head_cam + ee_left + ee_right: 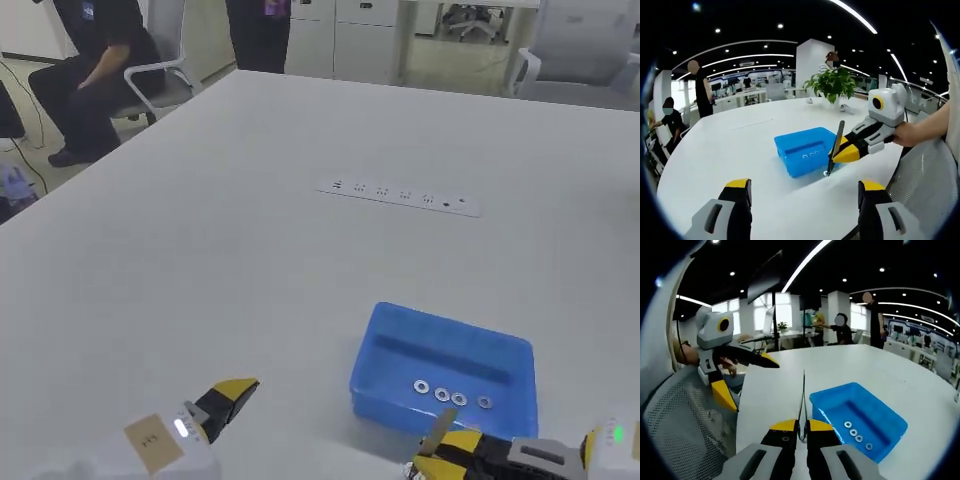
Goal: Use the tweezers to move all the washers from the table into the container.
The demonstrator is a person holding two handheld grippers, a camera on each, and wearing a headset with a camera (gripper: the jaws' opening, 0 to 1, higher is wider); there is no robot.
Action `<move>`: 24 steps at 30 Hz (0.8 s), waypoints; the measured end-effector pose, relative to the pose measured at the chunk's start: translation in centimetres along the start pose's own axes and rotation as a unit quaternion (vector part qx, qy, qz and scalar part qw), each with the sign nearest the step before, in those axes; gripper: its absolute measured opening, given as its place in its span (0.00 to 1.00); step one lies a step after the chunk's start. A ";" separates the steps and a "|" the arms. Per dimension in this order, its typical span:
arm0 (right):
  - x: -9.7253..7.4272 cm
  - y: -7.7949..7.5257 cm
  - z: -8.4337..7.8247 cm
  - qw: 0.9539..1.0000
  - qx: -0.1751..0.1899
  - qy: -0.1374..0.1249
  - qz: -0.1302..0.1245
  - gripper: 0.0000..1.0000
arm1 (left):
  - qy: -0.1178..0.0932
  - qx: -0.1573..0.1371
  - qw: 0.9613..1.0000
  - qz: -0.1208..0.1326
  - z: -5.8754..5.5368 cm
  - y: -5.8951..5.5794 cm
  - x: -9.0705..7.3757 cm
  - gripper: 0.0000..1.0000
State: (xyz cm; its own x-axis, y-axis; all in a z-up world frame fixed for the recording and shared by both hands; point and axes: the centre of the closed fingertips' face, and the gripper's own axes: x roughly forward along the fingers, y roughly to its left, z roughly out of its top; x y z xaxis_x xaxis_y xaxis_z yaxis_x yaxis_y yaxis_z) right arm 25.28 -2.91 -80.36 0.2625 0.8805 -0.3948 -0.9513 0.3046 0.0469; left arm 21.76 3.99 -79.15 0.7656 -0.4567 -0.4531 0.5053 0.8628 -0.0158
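In the head view, a blue container (402, 352) sits on the white bench (250, 230) with four washers (441, 394) in a loose row on its floor. The left gripper (232, 392) comes in from the lower left, well apart from the container and pointing toward it. From here I cannot tell how its jaws stand. The right gripper (440, 456) lies low at the bottom edge, just beside the container's near wall, with the tweezers (438, 430) sticking out of it toward that wall. A strip of sockets (400, 194) is set in the bench farther back.

In the left gripper view, its own jaws are spread wide, with nothing between them, above bare bench. Across from them, a hand (907, 134) holds the right gripper tilted downward. The tweezers slant down from it, and their tip meets the bench just beside the container. What is under the tip is too small to tell. A potted plant (832, 82) stands at the far edge.

In the right gripper view, its own jaws are pressed together on the tweezers, which run straight ahead, left of the container. The four washers lie inside, toward its nearer end. The left gripper hovers at the left, jaws gaping.
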 end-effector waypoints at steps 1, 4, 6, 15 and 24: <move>-0.1 -0.3 0.6 1.000 0.004 -0.008 -0.003 0.03 | 0.001 0.000 1.000 0.000 0.0 0.0 0.0 0.90; -0.5 -0.9 2.1 0.999 0.020 -0.030 -0.005 0.03 | 0.003 0.000 1.000 0.000 -0.1 0.0 0.0 0.90; -0.8 -1.8 3.2 0.999 0.026 -0.047 -0.012 0.03 | 0.003 -0.002 1.000 -0.001 -0.1 0.0 0.0 0.89; -0.9 -4.6 6.0 0.996 0.030 -0.075 -0.028 0.03 | 0.007 -0.008 1.000 -0.007 -0.3 -0.1 0.2 0.89; 1.4 -6.4 5.5 0.997 0.038 -0.062 -0.029 0.03 | 0.015 -0.014 1.000 -0.012 -0.6 -0.1 0.2 0.89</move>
State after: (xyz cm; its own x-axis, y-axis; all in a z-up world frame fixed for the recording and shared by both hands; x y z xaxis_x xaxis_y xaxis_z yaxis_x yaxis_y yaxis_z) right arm 32.59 -1.60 -76.12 0.3391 0.8972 -0.2829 -0.9201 0.3790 0.0991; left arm 21.62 3.88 -79.81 0.7410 -0.4705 -0.4791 0.5115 0.8578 -0.0513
